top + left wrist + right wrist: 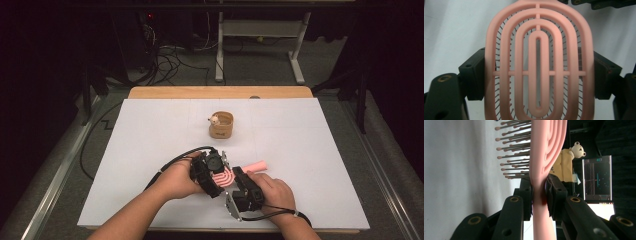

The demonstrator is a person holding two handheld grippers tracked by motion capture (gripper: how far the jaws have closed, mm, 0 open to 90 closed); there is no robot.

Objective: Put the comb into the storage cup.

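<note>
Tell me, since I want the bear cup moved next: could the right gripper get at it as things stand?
Probably not yet. The right gripper is shut on the pink hairbrush, which the left gripper also clamps. The table between it and the bear cup is bare.

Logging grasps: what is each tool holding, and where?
Both hold the pink hairbrush: left tool across its head's sides, right tool at the neck.

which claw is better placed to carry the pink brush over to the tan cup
Right, probably. The right claw is shut on the pink brush at its neck; the left claw clamps only the head's edges. The tan cup stands ahead.
</note>
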